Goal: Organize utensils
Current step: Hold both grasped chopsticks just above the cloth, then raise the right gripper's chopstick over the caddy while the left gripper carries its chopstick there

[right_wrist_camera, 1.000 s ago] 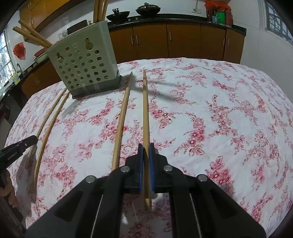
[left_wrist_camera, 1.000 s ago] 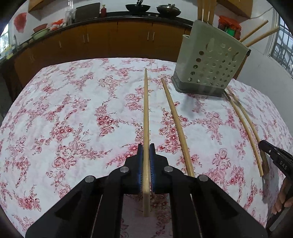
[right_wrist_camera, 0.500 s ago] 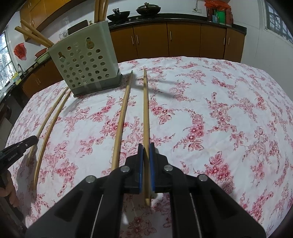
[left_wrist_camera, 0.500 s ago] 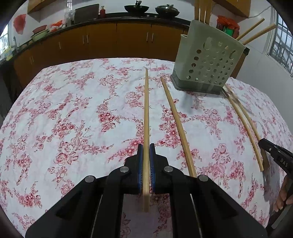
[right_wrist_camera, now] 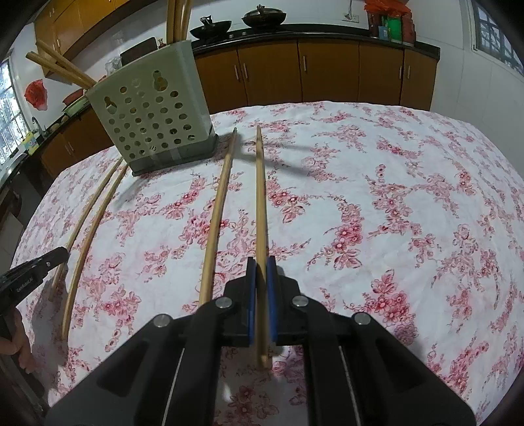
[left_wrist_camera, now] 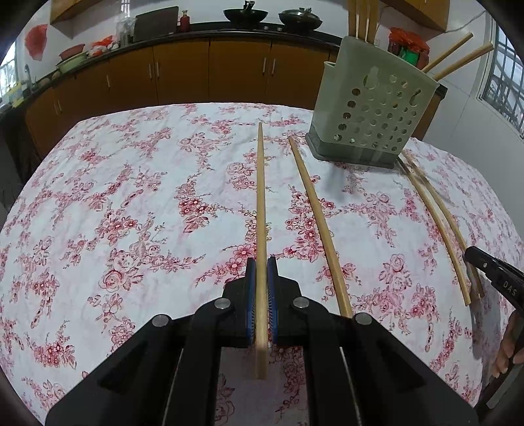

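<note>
Honestly, nothing changed: left tool (left_wrist_camera: 261, 290) stayed clenched on its chopstick (left_wrist_camera: 260, 196), right tool (right_wrist_camera: 261, 290) on the other chopstick (right_wrist_camera: 260, 196), so neither's reached the holder (left_wrist_camera: 370, 111) yet.

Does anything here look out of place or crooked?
Two leaning chopsticks poke sideways out of the holder, while the upright chopsticks in it stand straight. Loose chopsticks lie on the tablecloth. Nothing looks spilled or broken.

"DAS" on right gripper (left_wrist_camera: 501, 281) in left wrist view | "GenRobot.AI" on left gripper (right_wrist_camera: 24, 285) in right wrist view
</note>
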Motion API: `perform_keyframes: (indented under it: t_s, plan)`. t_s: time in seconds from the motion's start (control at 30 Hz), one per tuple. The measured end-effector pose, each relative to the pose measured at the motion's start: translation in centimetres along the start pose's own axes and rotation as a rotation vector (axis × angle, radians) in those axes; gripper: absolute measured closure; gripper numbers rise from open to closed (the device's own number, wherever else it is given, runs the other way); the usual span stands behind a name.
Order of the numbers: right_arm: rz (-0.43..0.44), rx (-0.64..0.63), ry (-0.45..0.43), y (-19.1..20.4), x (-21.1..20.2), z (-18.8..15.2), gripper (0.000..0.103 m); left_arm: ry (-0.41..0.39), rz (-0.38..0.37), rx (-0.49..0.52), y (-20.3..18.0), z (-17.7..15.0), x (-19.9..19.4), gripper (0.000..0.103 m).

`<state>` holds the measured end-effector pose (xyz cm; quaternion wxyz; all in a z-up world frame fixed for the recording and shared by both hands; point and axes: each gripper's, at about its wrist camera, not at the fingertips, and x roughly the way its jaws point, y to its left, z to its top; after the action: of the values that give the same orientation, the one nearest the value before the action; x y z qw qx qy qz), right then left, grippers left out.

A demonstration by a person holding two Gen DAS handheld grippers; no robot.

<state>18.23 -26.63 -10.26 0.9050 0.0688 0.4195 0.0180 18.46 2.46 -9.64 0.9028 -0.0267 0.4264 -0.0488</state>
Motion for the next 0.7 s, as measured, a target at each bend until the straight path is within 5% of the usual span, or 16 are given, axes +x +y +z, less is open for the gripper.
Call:
perform_keyframes:
  t_s: [0.7]
  plan:
    - [0.007,0.008,-0.106,-0.4,-3.2,1.8,0.095,-0.103,-0.021,-0.027,0.3,1.9,-3.0,0.095]
